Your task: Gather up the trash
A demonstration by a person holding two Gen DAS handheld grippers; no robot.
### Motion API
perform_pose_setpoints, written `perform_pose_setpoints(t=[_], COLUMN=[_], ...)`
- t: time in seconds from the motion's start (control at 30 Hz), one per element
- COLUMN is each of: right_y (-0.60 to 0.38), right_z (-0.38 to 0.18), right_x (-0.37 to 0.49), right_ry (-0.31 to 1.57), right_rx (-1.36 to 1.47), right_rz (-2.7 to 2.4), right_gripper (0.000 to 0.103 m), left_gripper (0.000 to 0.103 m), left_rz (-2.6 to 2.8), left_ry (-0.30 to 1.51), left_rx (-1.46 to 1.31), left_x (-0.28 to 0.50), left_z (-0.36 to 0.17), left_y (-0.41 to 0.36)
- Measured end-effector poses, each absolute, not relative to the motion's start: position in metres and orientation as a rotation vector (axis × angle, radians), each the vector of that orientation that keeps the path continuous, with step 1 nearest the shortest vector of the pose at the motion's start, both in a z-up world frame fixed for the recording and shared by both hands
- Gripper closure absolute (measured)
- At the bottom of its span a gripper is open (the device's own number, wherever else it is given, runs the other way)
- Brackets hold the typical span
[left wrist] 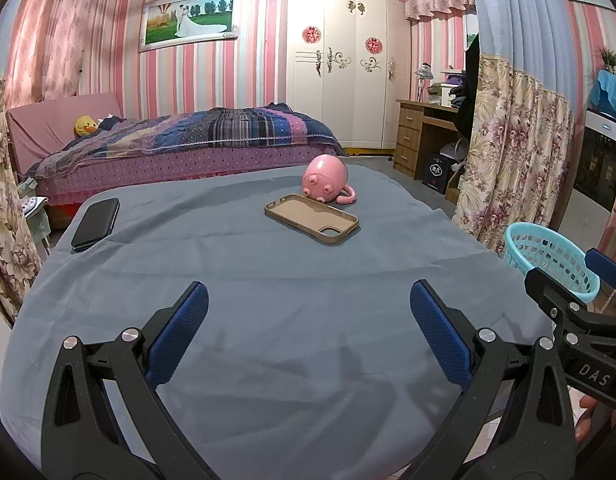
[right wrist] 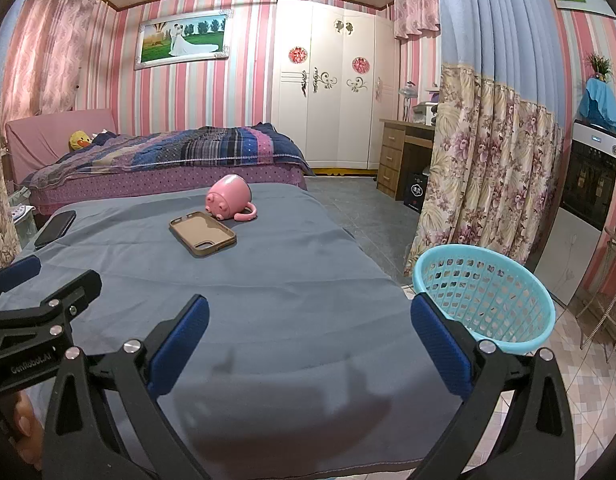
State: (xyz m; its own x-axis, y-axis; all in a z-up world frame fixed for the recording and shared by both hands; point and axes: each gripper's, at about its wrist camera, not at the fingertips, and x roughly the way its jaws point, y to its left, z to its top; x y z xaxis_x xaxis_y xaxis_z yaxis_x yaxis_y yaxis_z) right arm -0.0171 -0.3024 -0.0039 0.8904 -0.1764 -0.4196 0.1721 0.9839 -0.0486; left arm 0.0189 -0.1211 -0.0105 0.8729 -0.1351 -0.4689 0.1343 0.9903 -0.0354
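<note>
Both hand-held grippers hover over the near end of the bench covered in blue-grey cloth (left wrist: pixel 267 320). The left hand-held gripper (left wrist: pixel 308 328) has its blue-padded fingers spread wide apart with nothing between them, and the right hand-held gripper (right wrist: pixel 310 340) is likewise spread and empty. The light blue plastic mesh basket (right wrist: pixel 488 300) stands on the floor just beside the bench's right edge — close to the right hand-held gripper's right finger. Farther up the bench lie a tan phone case (right wrist: pixel 203 235), a tipped pink pig-shaped mug (right wrist: pixel 229 198) touching it, and — at the left edge — a black phone (left wrist: pixel 95 224).
</note>
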Motion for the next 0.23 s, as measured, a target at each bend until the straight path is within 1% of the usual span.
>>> perform_pose_setpoints(t=[0.23], right_y=[-0.3023], right_z=[-0.0044], right_x=[-0.0170], right_ry=[0.437], right_rx=[-0.011], right_rz=[-0.180], right_gripper=[0.005], left_gripper=[0.005], left_rz=[-0.138], left_ry=[0.493], left_rx=[-0.005], left_x=[0.0195], left_z=[-0.0097], left_y=[-0.1197])
